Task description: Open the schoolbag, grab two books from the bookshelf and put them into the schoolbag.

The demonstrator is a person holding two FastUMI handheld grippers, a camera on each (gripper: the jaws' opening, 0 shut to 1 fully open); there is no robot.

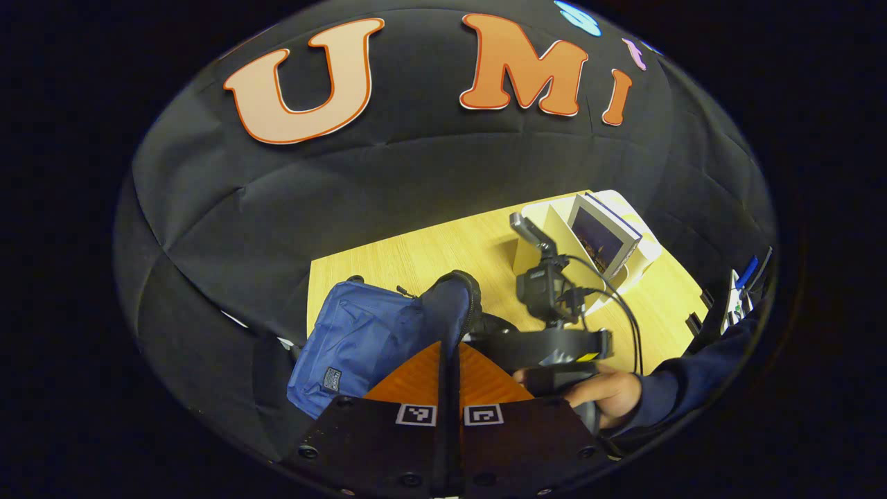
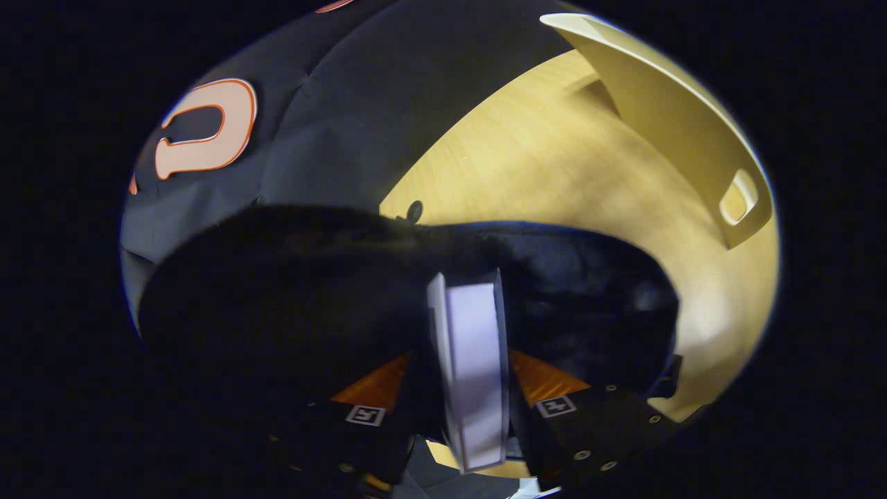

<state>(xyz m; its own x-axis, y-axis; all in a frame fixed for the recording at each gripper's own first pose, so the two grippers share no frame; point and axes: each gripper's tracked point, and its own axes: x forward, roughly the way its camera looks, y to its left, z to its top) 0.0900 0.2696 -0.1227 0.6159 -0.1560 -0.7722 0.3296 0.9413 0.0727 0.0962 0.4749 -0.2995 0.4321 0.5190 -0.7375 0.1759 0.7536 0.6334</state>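
A blue schoolbag lies on the wooden table. My left gripper is shut on the raised edge of the bag's opening and holds it up. In the left gripper view a hand holds the right gripper just right of that opening. My right gripper is shut on a book, held upright with its pale page edges toward the camera, its far end inside the dark mouth of the schoolbag. A white bookshelf stands at the table's far right with another book leaning in it.
The bookshelf's side wall, with a cut-out handle, rises at the upper right of the right gripper view. The black cloth wall closes off the far side of the table. A dark sleeve reaches in from the right.
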